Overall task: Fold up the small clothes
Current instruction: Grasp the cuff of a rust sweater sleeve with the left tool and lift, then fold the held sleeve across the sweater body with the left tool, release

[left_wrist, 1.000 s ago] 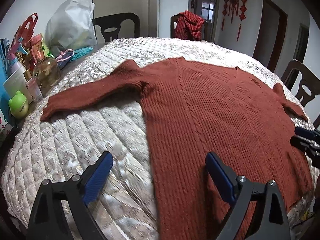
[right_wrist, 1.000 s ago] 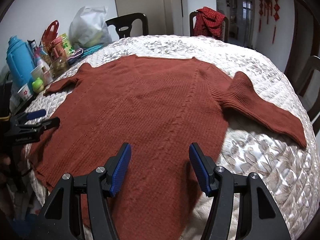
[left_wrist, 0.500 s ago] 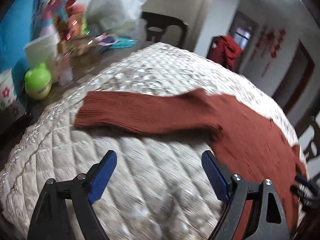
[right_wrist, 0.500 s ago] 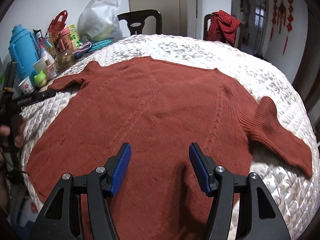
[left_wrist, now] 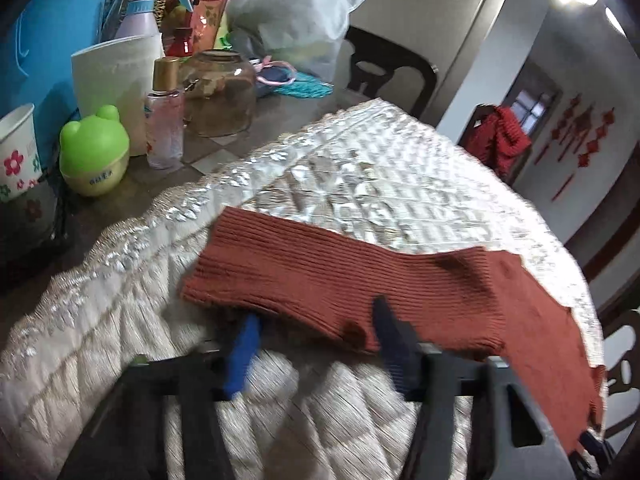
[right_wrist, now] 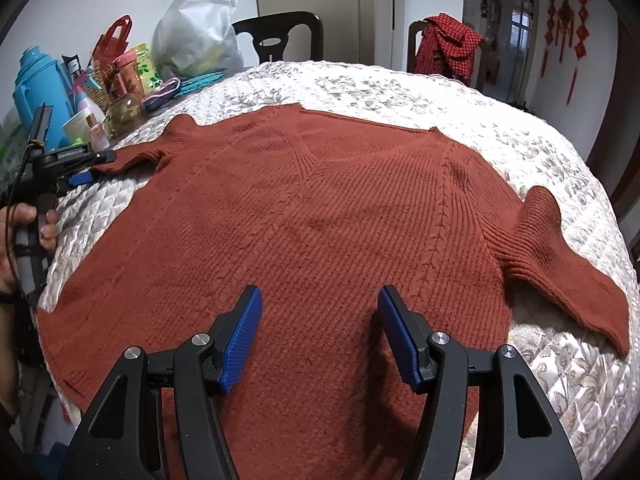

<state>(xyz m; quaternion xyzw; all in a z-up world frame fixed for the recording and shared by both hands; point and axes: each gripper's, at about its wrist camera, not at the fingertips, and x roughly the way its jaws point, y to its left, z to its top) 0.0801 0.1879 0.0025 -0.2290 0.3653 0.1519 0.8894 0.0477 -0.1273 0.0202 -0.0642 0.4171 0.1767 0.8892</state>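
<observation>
A rust-red knitted sweater (right_wrist: 320, 216) lies flat, front up, on the quilted table cover (right_wrist: 400, 92), both sleeves spread out. In the left wrist view its left sleeve (left_wrist: 340, 276) runs across the picture. My left gripper (left_wrist: 316, 314) is at the near edge of that sleeve by the cuff and its jaws are closing. One blue finger goes under the knit and the other lies over it, with a gap still showing. The right wrist view shows this gripper (right_wrist: 90, 168) astride the cuff. My right gripper (right_wrist: 320, 304) stands open above the sweater's lower body, holding nothing.
Clutter crowds the table's left edge: a green frog jar (left_wrist: 94, 158), a paper cup (left_wrist: 16, 152), a small bottle (left_wrist: 164, 116), a glass jar (left_wrist: 220, 92), a blue flask (right_wrist: 36, 88) and a plastic bag (right_wrist: 196, 36). Dark chairs (right_wrist: 280, 36) stand behind, one with a red garment (right_wrist: 448, 44).
My left gripper moved left from the sweater's body to the sleeve cuff, rolled, and narrowed its jaws around the sleeve edge. The right gripper shifted slightly and stayed open.
</observation>
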